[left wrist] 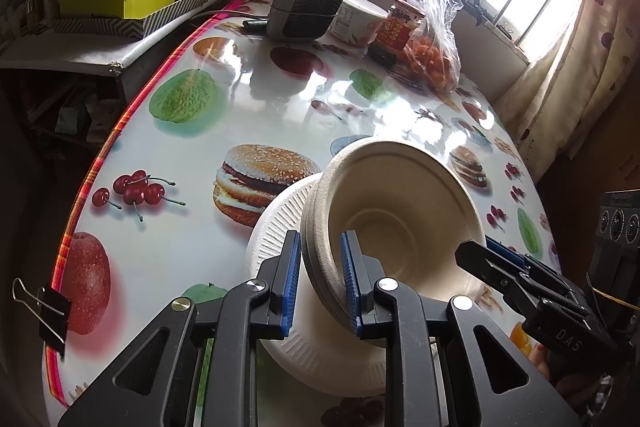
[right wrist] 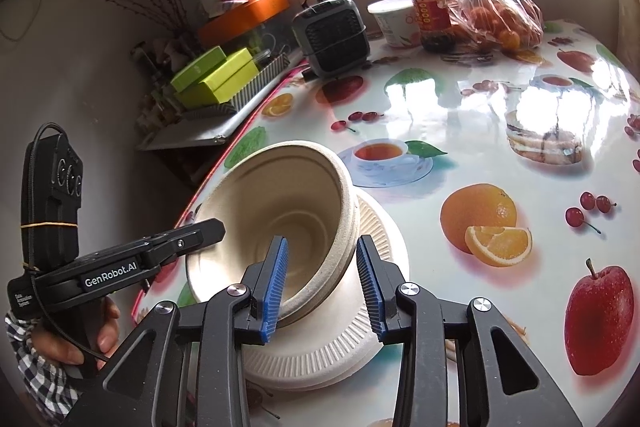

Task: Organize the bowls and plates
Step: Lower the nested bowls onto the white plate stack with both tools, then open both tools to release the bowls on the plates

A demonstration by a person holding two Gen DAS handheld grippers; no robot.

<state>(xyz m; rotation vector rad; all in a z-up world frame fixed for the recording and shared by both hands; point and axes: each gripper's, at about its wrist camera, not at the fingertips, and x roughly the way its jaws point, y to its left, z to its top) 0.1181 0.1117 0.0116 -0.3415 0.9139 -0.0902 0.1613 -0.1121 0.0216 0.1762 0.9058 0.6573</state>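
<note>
Fingers (left wrist: 349, 283) of the left gripper (left wrist: 320, 281) and right gripper (right wrist: 322, 281) stand slackened astride opposite rims of the tilted bowl stack (left wrist: 394, 223) on the white plates (right wrist: 360, 339), seemingly barely touching; light, stiff pulp, best pinched at the rim.

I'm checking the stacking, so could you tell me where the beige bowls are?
In both wrist views the beige bowls sit tilted on the white paper plates at the table's near edge, rim between the left gripper pads.
</note>
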